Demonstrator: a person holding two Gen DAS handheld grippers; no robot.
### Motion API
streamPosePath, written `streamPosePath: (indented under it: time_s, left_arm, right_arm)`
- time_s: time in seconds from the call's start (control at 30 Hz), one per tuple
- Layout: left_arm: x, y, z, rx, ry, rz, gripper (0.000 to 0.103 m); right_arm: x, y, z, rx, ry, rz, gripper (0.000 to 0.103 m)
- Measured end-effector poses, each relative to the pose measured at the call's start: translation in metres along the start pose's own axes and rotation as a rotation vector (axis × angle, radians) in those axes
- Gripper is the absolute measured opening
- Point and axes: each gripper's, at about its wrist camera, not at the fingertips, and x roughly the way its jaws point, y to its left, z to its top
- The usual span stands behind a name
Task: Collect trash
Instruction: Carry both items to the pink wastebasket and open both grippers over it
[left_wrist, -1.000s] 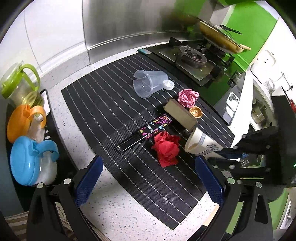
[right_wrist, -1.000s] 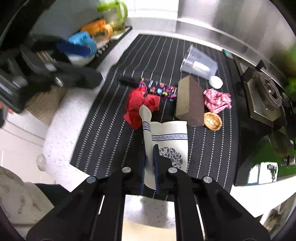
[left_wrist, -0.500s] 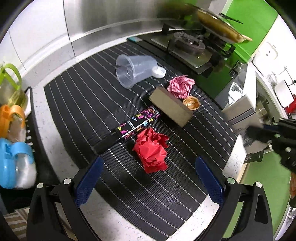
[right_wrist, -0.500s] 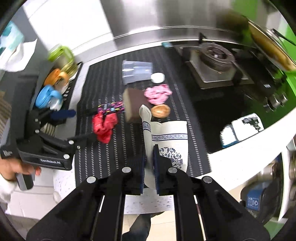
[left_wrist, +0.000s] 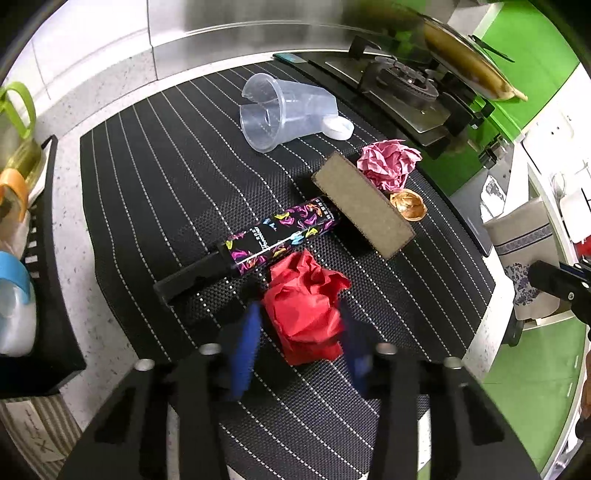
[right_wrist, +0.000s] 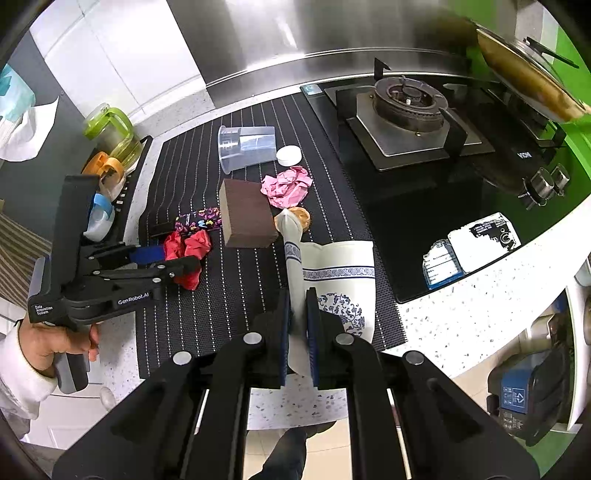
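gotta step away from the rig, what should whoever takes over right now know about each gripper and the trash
Right gripper: shut on the flattened paper cup, held above the counter's front edge.
Left gripper: fingers on either side of the red crumpled paper on the striped mat; whether they grip it yet cannot be told.
On the mat: pink crumpled paper, nut shell, brown sponge block, patterned black box, clear plastic cup on its side, white cap.
Done: cup picked up. Left: bin it, then collect the rest.
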Motion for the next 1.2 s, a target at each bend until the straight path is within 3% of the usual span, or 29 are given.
streamPosePath:
  time_s: [0.03, 0.23, 0.4, 0.53, 0.73, 0.97, 1.2]
  left_arm:
    - [-0.002, -0.001, -0.001, 0.006, -0.002, 0.001, 0.027]
    - [-0.033, -0.014, -0.003, 0.078, -0.017, -0.034, 0.025]
    - [-0.077, -0.05, -0.001, 0.267, -0.055, -0.108, 0.025]
    - [-0.095, -0.099, -0.002, 0.446, -0.068, -0.215, 0.025]
    - [-0.103, -0.186, -0.025, 0.678, -0.044, -0.378, 0.025]
    - [-0.071, -0.27, -0.075, 0.801, 0.027, -0.446, 0.025]
    - [0.015, -0.328, -0.115, 0.81, 0.116, -0.414, 0.025]
  right_arm:
    - [-0.001, 0.0, 0.0, 0.001, -0.003, 0.0, 0.009]
    - [-0.021, 0.001, -0.005, 0.03, -0.051, -0.021, 0.008]
    - [-0.058, -0.005, -0.027, 0.119, -0.128, -0.092, 0.009]
    - [-0.092, -0.018, -0.063, 0.24, -0.172, -0.192, 0.009]
    - [-0.143, -0.049, -0.152, 0.473, -0.205, -0.347, 0.009]
    - [-0.168, -0.092, -0.245, 0.63, -0.187, -0.433, 0.009]
    - [-0.139, -0.156, -0.305, 0.661, -0.146, -0.407, 0.009]
